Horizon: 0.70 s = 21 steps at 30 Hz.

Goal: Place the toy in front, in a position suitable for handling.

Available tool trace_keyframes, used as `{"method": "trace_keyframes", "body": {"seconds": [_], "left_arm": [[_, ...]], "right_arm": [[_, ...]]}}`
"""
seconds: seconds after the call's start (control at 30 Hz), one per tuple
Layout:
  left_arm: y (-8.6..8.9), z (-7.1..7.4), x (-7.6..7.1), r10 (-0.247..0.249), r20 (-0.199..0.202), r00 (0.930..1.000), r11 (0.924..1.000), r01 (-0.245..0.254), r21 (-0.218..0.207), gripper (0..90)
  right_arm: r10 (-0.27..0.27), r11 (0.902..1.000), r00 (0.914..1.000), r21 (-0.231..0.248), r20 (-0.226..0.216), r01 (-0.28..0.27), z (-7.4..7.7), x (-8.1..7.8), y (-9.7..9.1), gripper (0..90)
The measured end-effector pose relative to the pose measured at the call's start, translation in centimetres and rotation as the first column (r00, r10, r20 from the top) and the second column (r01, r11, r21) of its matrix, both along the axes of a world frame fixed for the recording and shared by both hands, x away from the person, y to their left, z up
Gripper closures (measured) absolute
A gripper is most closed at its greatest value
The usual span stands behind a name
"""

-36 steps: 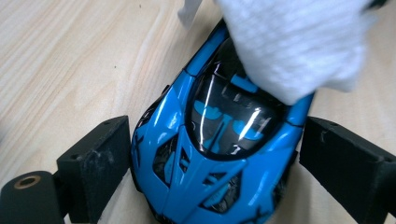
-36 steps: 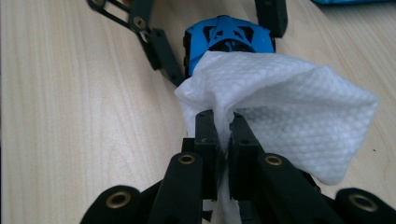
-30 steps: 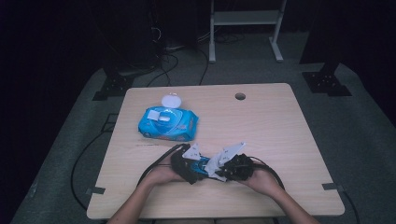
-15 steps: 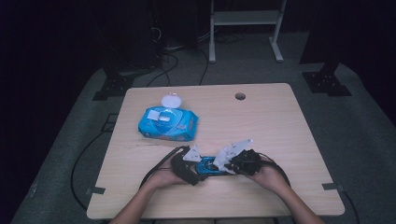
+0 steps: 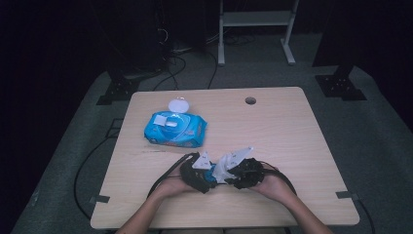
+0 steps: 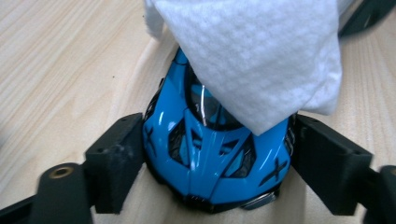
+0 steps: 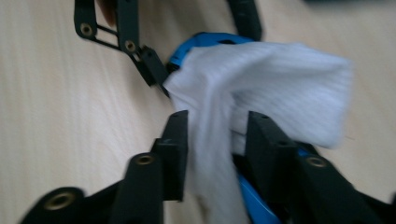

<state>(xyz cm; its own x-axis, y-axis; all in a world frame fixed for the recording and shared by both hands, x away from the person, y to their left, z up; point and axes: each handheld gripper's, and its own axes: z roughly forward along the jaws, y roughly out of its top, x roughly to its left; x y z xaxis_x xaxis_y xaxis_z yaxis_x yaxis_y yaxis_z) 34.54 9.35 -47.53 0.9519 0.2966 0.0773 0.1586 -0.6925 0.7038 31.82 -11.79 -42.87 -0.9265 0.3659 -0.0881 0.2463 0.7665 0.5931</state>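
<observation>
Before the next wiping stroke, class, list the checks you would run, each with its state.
1. Blue toy car clamped between left gripper pads: ok.
2. White wet wipe draped over the car's roof: ok.
3. Right gripper firmly pinching the wipe: not ok; its jaws have just been opening, wipe loosely between them.
4. Car resting on the light wooden table: ok.
5. Blue wipes packet away from the work: ok.

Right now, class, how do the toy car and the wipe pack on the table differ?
The toy car is hard and glossy; the wipe pack is a soft pouch. The toy car sits clamped between the left tongs with a white wipe draped over it; the wipe pack lies apart, untouched, its lid flipped open. Both are blue.
</observation>
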Motion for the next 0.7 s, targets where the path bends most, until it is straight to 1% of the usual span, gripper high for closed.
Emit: {"method": "trace_keyframes", "body": {"seconds": [0.03, 0.07, 0.13, 0.17, 0.23, 0.27, 0.3, 0.33, 0.37, 0.4, 0.43, 0.47, 0.5, 0.53, 0.57, 0.6, 0.7], "left_arm": [[0.1, 0.0, 0.1, -0.002, -0.004, 1.0000, 1.0000, 0.002, -0.001, 20.6], [0.2, 0.0, 0.1, -0.003, -0.007, 1.0000, 1.0000, 0.003, -0.006, 20.8], [0.2, 0.0, 0.1, -0.005, -0.006, 1.0000, 1.0000, 0.005, -0.008, 21.7], [0.2, 0.0, 0.1, -0.006, -0.004, 1.0000, 1.0000, 0.006, -0.006, 21.7], [0.2, 0.0, 0.0, -0.008, -0.001, 1.0000, 1.0000, 0.008, 0.001, 21.7], [0.2, 0.0, 0.0, -0.006, -0.001, 1.0000, 1.0000, 0.006, -0.003, 21.8], [0.2, -0.1, 0.0, -0.002, -0.002, 1.0000, 1.0000, 0.002, -0.007, 21.8], [0.3, -0.1, -0.1, -0.001, -0.001, 1.0000, 0.9999, 0.001, -0.011, 21.8], [0.3, -0.1, -0.1, 0.002, 0.000, 1.0000, 0.9999, -0.002, -0.013, 21.8], [0.3, -0.1, -0.1, 0.008, -0.003, 1.0000, 0.9998, -0.008, -0.016, 21.8], [0.3, -0.1, -0.1, 0.008, -0.004, 1.0000, 0.9999, -0.008, -0.014, 21.7], [0.3, -0.2, -0.1, 0.008, -0.009, 0.9999, 0.9998, -0.008, -0.016, 21.7], [0.4, -0.2, -0.1, 0.006, -0.012, 0.9999, 0.9998, -0.006, -0.018, 21.8], [0.4, -0.2, -0.1, 0.000, -0.015, 0.9999, 0.9998, 0.000, -0.021, 22.6], [0.4, -0.2, -0.1, 0.000, -0.014, 0.9999, 0.9998, 0.000, -0.022, 23.1], [0.4, -0.2, -0.1, 0.001, -0.014, 0.9999, 0.9998, -0.001, -0.020, 23.0], [0.3, -0.1, -0.1, -0.001, -0.009, 1.0000, 0.9999, 0.001, -0.015, 23.1]], "right_arm": [[-0.014, 0.9999, 0.9995, -0.007, 0.026, 0.015, 0.3, -0.2, -0.5, 53.7], [-0.023, 0.9997, 0.9991, -0.001, 0.035, 0.023, 0.5, -0.2, -0.8, 50.7], [-0.035, 0.9987, 0.9976, 0.038, 0.059, 0.033, 1.0, 0.0, -1.2, 46.1], [-0.025, 0.9967, 0.9979, 0.078, 0.059, 0.020, 1.2, 0.3, -1.1, 44.2], [-0.008, 0.9931, 0.9977, 0.117, 0.068, 0.000, 1.2, 0.6, -0.3, 43.8], [-0.006, 0.9915, 0.9972, 0.130, 0.075, -0.004, 1.1, 0.9, 0.3, 44.1], [0.003, 0.9896, 0.9976, 0.143, 0.070, -0.013, 1.0, 1.2, 1.0, 46.5], [0.013, 0.9896, 0.9982, 0.142, 0.058, -0.021, 0.7, 1.4, 1.7, 49.5], [0.016, 0.9921, 0.9979, 0.123, 0.063, -0.024, 0.3, 1.7, 2.3, 53.4], [0.011, 0.9953, 0.9978, 0.095, 0.065, -0.017, -0.2, 1.9, 2.8, 56.6], [0.007, 0.9977, 0.9986, 0.066, 0.053, -0.011, -0.6, 2.0, 3.1, 60.1], [0.007, 0.9988, 0.9989, 0.048, 0.045, -0.009, -1.1, 1.9, 3.2, 61.9], [0.006, 0.9981, 0.9970, 0.060, 0.077, -0.010, -1.2, 1.5, 2.9, 65.1], [0.002, 0.9982, 0.9960, 0.059, 0.090, -0.007, -1.2, 1.4, 2.7, 67.2], [-0.012, 0.9984, 0.9939, 0.057, 0.110, 0.006, -1.1, 1.2, 2.4, 71.6], [-0.024, 0.9988, 0.9895, 0.044, 0.142, 0.018, -1.0, 0.9, 2.0, 77.1], [-0.037, 0.9989, 0.9859, 0.035, 0.163, 0.031, -0.8, 0.3, 0.8, 84.8]]}}
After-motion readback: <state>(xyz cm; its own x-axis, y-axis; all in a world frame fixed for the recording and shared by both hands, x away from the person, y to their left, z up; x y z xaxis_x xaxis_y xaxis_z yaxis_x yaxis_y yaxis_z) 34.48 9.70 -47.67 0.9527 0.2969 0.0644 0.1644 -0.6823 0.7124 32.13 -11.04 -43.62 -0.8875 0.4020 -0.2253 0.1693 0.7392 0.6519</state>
